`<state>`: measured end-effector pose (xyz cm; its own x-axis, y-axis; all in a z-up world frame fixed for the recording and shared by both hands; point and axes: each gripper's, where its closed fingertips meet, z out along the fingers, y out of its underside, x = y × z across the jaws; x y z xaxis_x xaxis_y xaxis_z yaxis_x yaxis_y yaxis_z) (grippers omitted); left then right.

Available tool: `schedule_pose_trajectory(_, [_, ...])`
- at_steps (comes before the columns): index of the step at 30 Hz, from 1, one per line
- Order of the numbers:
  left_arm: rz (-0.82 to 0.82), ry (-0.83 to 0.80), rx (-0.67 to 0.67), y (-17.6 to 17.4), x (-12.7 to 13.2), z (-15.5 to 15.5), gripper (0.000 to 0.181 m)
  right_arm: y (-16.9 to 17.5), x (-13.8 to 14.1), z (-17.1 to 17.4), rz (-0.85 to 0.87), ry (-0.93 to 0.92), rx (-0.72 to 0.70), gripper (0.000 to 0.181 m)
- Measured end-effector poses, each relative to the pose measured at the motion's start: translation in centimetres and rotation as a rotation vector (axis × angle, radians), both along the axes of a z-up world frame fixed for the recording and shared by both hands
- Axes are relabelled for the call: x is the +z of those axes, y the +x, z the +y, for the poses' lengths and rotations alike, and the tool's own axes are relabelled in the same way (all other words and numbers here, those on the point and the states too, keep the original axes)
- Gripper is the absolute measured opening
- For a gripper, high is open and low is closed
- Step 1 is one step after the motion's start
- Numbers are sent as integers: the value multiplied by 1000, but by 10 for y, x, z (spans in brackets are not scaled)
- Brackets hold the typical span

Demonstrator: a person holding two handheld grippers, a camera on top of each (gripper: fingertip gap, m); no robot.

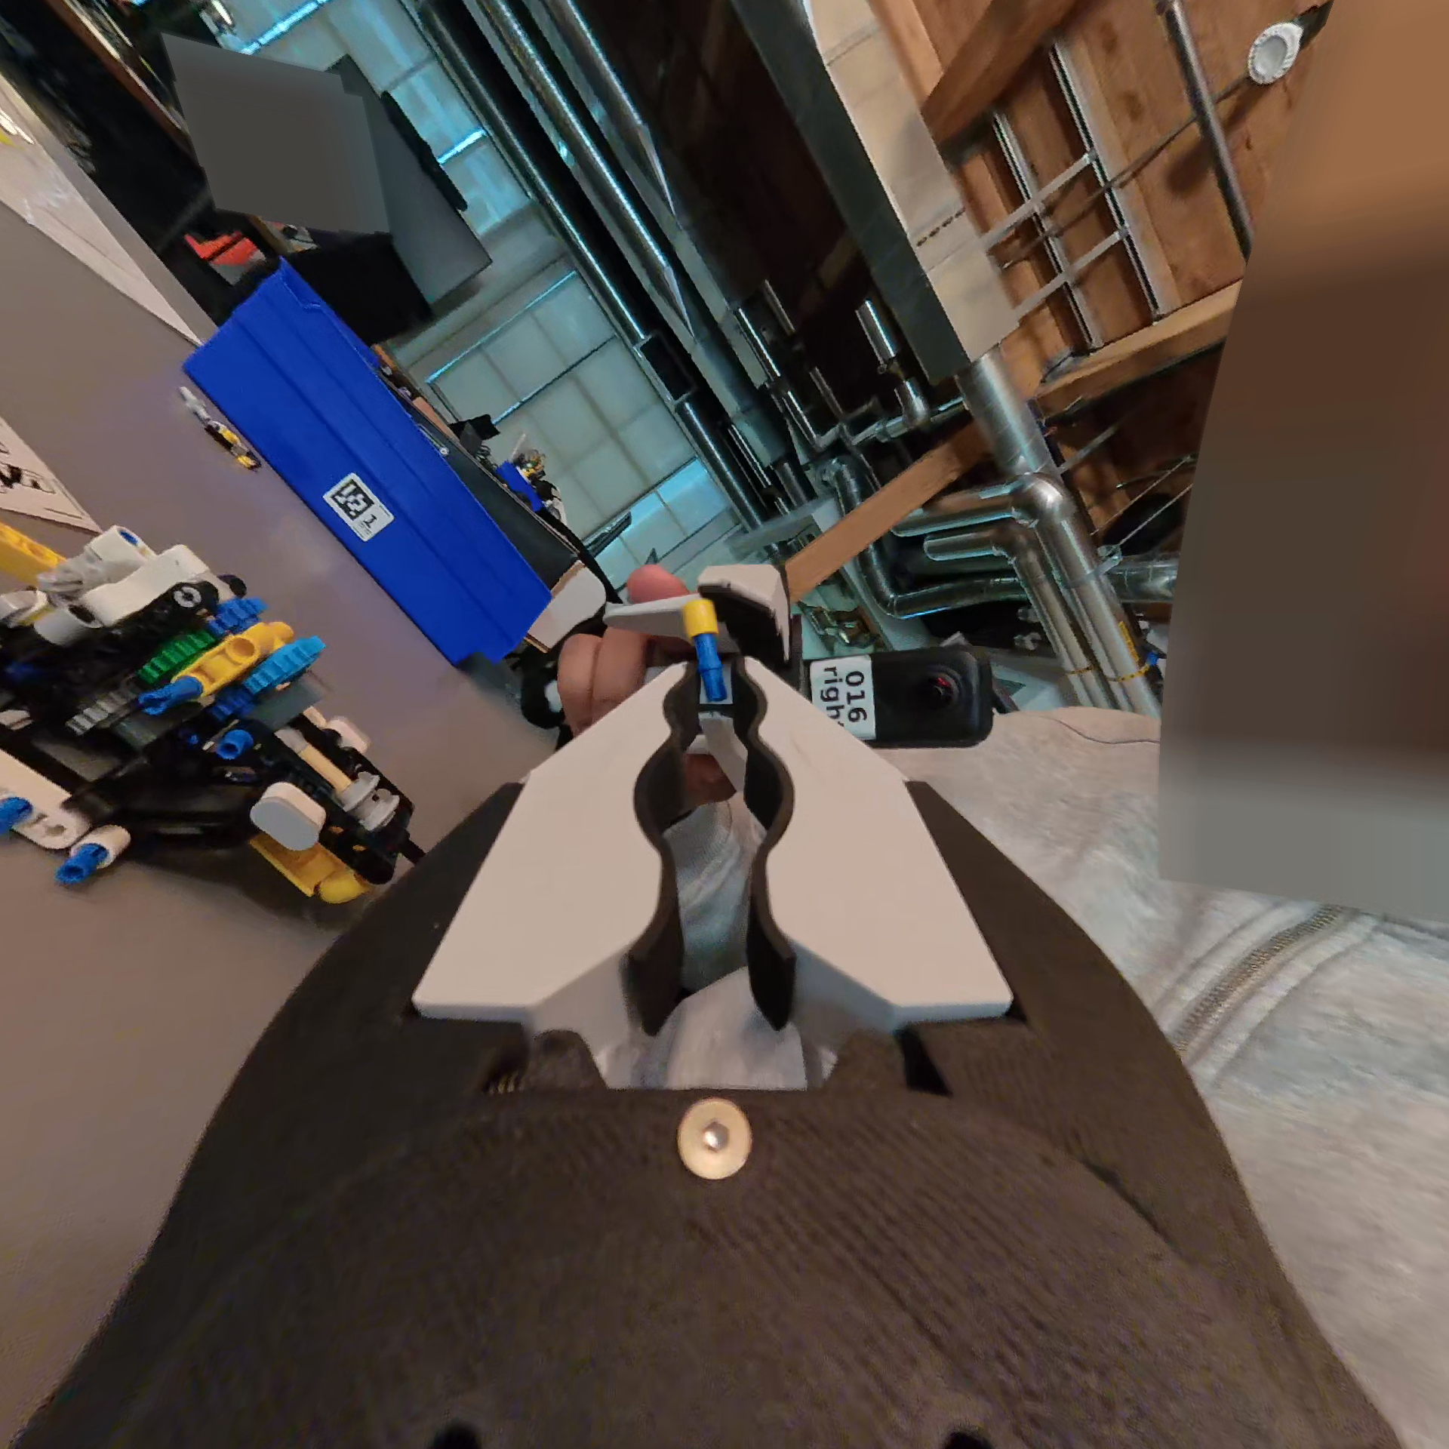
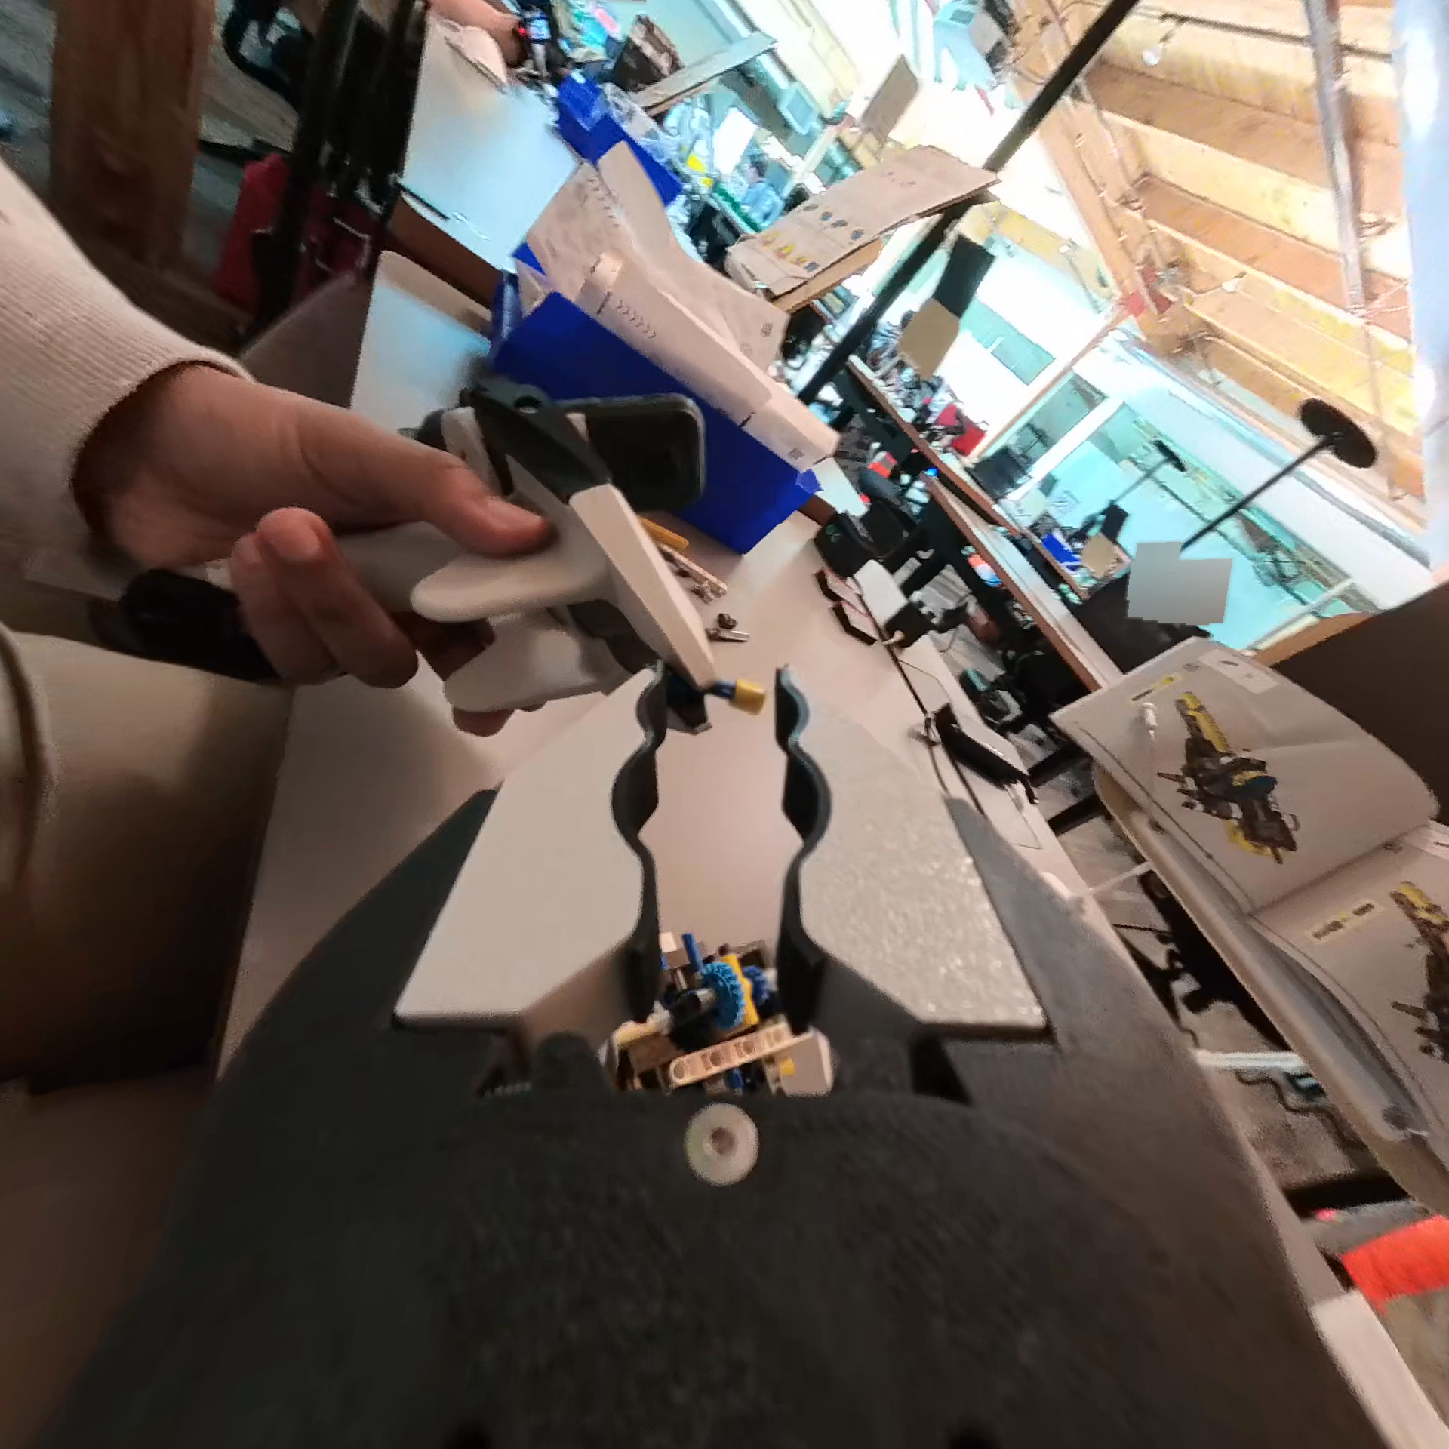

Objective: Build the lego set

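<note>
My left gripper (image 1: 712, 684) is shut on a blue pin (image 1: 712, 680) that carries a yellow bush (image 1: 699, 619) on its far end. It is held up in the air, above the table. My right gripper (image 2: 717, 694) is open, and the yellow bush (image 2: 749, 694) lies between its fingertips without touching them. In the left wrist view the right gripper (image 1: 702, 605) faces mine, one finger on each side of the bush. The left gripper (image 2: 690, 688) also shows in the right wrist view, held by a hand. The part-built lego model (image 1: 180, 706) stands on the grey table (image 1: 235, 980) at the left.
A blue bin (image 1: 368, 470) stands behind the model, with small loose parts (image 1: 223, 435) beside it. An open instruction booklet (image 2: 1254, 784) lies at the right. The model (image 2: 721, 1011) shows low between my right fingers. A person's grey sleeve is close by.
</note>
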<state>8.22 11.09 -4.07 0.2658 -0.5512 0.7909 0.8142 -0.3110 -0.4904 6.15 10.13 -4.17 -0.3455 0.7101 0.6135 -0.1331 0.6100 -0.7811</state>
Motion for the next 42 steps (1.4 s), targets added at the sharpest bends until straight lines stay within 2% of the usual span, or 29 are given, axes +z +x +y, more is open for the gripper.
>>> schedule_pose_trajectory(1, [3, 4, 11, 0, -1, 0, 5, 0, 1, 2, 19, -3, -23, 30])
schedule_pose_trajectory(3, [-32, 18, 24, -2, -2, 0, 4, -1, 1, 2, 47, -14, -59, 34])
schedule_pose_trajectory(7, [-94, 80, 7, 1, -1, -4, 3, 4, 0, -2, 64, 4, -84, 30])
schedule_pose_trajectory(9, [-84, 93, 17, 2, -3, -5, 3, 5, -1, 0, 68, -1, -121, 35])
schedule_pose_trajectory(13, [-54, 101, 34, 11, -3, -3, 4, 16, -1, 1, 112, -5, -171, 28])
schedule_pose_trajectory(18, [-29, 122, 32, 21, 1, 5, 3, 26, 2, 11, 125, -86, -223, 29])
schedule_pose_trajectory(26, [-223, 134, -75, 28, 3, 18, 3, 36, 0, 23, 165, -119, -286, 21])
schedule_pose_trajectory(30, [-210, 114, -150, 30, 0, 23, 6, 40, -1, 31, 145, -186, -268, 13])
schedule_pose_trajectory(32, [-179, 101, -204, 31, 1, 22, 14, 45, -5, 27, 103, -227, -187, 13])
schedule_pose_trajectory(33, [-138, 74, -247, 35, -2, 22, 4, 47, -5, 26, 96, -242, -166, 9])
schedule_pose_trajectory(34, [-77, 53, -279, 39, -5, 21, 4, 48, -7, 25, 79, -244, -152, 8])
schedule_pose_trajectory(39, [41, 18, -302, 36, -14, 17, 4, 46, -17, 20, 29, -239, -117, 5])
schedule_pose_trajectory(42, [54, 2, -315, 34, -17, 15, 18, 47, -17, 17, 7, -282, -68, 5])
